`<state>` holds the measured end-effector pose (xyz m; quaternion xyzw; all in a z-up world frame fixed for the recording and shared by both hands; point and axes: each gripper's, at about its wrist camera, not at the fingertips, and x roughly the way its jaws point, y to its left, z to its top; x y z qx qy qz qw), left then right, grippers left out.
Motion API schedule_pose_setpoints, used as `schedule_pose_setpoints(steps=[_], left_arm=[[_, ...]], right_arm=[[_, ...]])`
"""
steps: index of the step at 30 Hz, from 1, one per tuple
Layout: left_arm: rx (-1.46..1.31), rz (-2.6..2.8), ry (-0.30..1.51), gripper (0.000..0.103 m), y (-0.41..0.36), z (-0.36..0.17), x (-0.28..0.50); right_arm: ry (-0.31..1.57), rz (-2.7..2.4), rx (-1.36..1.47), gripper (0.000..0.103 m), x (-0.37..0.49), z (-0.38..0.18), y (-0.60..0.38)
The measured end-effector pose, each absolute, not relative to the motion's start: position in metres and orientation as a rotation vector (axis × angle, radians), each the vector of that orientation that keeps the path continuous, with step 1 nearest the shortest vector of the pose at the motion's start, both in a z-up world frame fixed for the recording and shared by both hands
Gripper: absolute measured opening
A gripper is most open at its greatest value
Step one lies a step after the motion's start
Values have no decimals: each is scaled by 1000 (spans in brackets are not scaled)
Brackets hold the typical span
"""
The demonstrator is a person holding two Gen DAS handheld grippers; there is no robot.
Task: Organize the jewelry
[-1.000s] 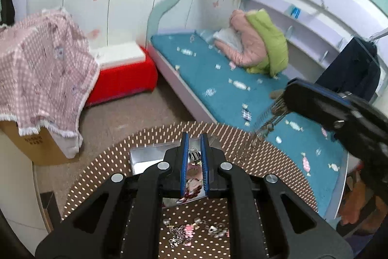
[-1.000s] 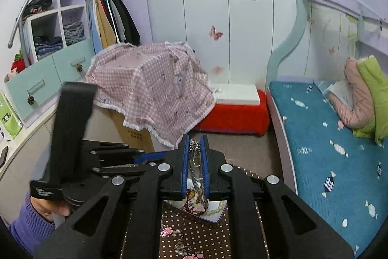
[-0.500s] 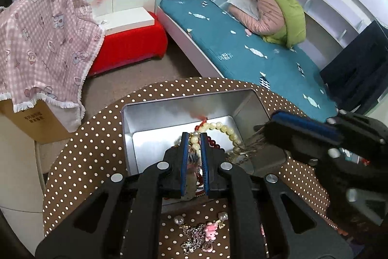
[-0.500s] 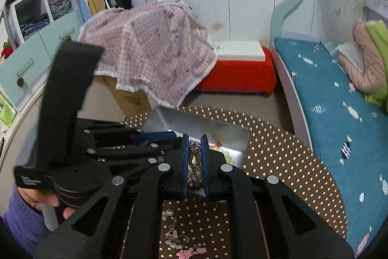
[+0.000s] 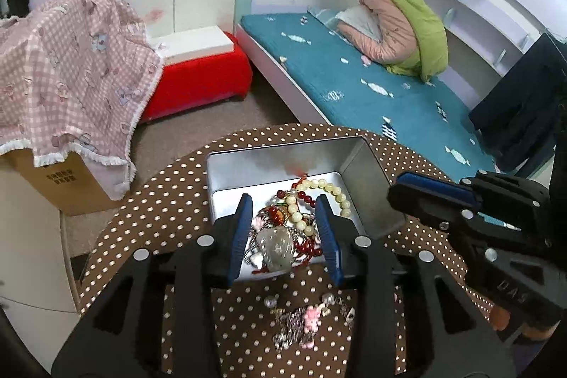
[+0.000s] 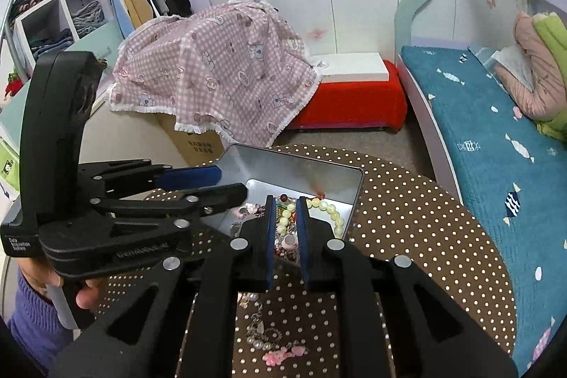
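Jewelry mostly heaped in tin (image 5: 368,179), beads (image 5: 327,188) at its one o'clock, loose trinkets (image 5: 301,319) left on dotted table (image 5: 159,201) at six; left gripper (image 5: 285,232) spread wide over heap, right gripper (image 6: 286,229) nearly closed, grip unclear.

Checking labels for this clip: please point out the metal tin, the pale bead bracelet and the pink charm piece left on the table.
metal tin (image 5: 368,179), left wrist view, on its right inner wall.
pale bead bracelet (image 5: 331,187), left wrist view, on a far bead.
pink charm piece (image 5: 312,313), left wrist view, on the pink charm.
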<state>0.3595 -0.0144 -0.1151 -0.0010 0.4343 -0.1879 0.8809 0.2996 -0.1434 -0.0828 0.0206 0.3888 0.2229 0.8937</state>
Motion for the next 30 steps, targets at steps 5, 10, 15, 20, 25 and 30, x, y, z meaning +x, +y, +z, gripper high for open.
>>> schedule_pose_setpoints(steps=[5,10,15,20,25,30], left_arm=[[24,-364,829,56,-2,-102,324],[50,-333,797,63,8,-110,287],[83,-332,815,64,5,-138,258],[81,-348,868,63,-2,-170,248],[77,-324,886,63,-3,-185,249],[73,-324,891,63,-6,-188,255]], right_arm=[[770,466,29,19,271,-73,-151],[758,445,19,27,242,-83,-157],[796,421,10,31,218,-111,-160],[841,424,57,32,206,-132,-166],[857,423,80,37,198,-144,-175],[862,428,94,38,196,-150,-181]])
